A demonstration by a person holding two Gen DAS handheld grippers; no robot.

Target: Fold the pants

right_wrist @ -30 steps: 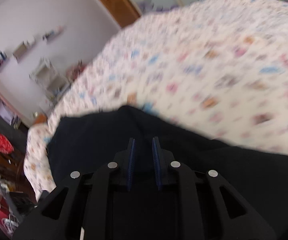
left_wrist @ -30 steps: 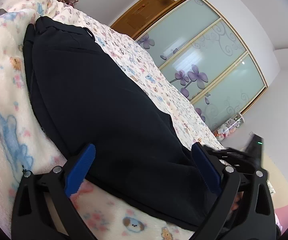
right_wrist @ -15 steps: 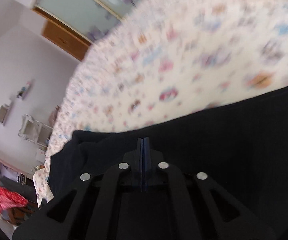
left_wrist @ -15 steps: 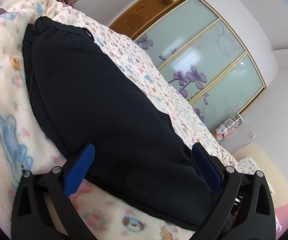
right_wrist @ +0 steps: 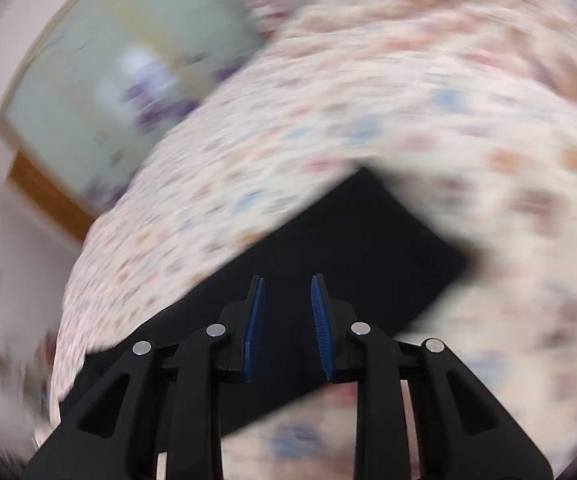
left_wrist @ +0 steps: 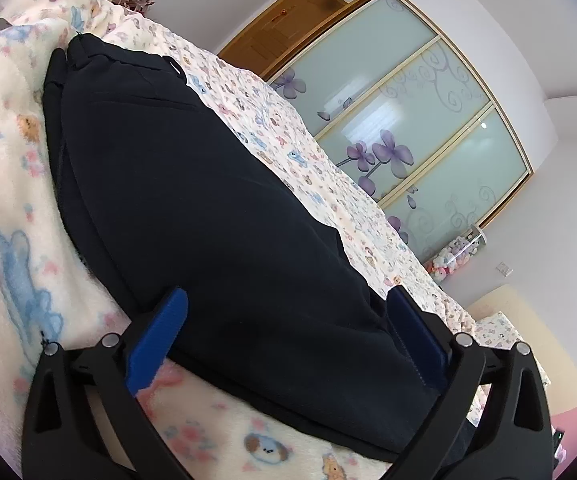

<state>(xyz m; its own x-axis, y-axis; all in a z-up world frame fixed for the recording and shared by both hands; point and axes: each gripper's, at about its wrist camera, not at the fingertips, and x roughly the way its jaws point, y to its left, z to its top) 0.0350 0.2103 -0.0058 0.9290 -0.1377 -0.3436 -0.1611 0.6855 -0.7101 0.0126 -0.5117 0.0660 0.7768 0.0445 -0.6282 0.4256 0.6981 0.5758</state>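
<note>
The black, soft-knit pants (left_wrist: pixel 216 216) lie flat on the cream fleece blanket (left_wrist: pixel 4 184) printed with small bears and flowers that covers the bed. Seen from the left wrist, their long axis runs from the near right up to the far left, waistband and slit pocket at the far end. The left gripper (left_wrist: pixel 288 340) hangs over the near end with its blue-padded fingers (left_wrist: pixel 156 336) spread wide on either side of the cloth, gripping nothing. The right gripper (right_wrist: pixel 287 328) points at a squared end of the dark cloth (right_wrist: pixel 368 256), its fingers parted and empty, the cloth lying ahead of and below them. Which arm is nearer I cannot judge. The right view is heavily smeared, so whether that end is hem or fold, and whether the pads touch it, is unclear. Beyond the bed stand frosted sliding wardrobe doors (left_wrist: pixel 420 128) with purple flowers.
</note>
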